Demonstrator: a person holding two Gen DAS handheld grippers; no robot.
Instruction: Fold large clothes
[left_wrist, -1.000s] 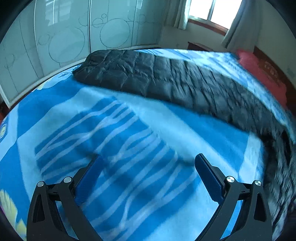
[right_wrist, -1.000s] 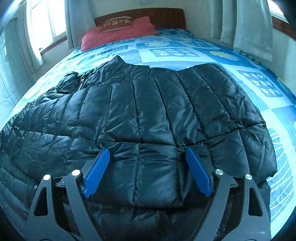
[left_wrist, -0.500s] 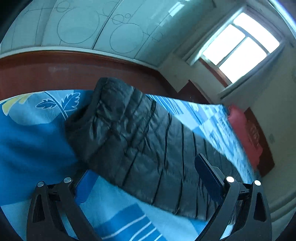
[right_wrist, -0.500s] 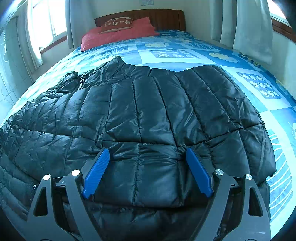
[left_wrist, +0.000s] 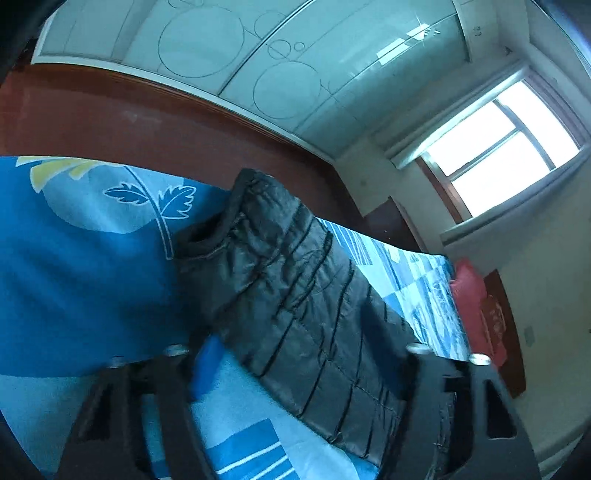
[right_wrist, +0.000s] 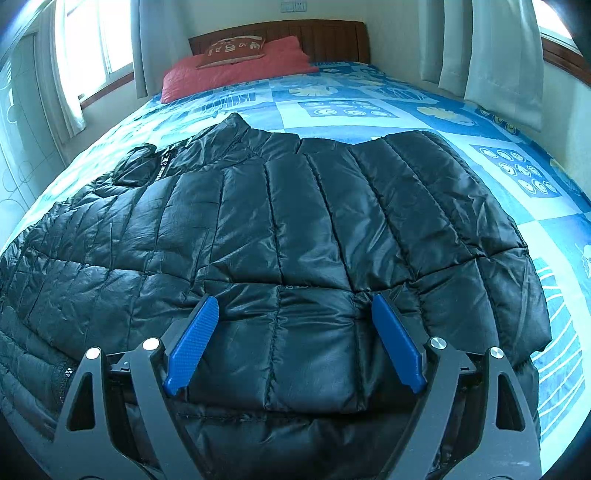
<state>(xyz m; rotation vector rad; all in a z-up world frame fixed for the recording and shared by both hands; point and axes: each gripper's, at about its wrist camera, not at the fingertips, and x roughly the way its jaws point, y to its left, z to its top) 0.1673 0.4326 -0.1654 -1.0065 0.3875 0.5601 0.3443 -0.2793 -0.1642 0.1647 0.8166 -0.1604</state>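
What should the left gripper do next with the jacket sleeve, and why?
Probably finish closing on the sleeve before lifting. The left gripper has just been closing, with the sleeve between its blurred fingers, but a firm grip is not visible. The right gripper is open over the black jacket, which lies spread out, unfolded, on the bed.

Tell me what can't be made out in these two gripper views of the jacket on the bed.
- Left wrist view: the left gripper is motion-blurred while closing around the jacket sleeve; whether its pads press yet is unclear.
- Right wrist view: the jacket hem nearest the camera is hidden behind the right gripper frame.
- Right wrist view: the pillow lettering is too small.
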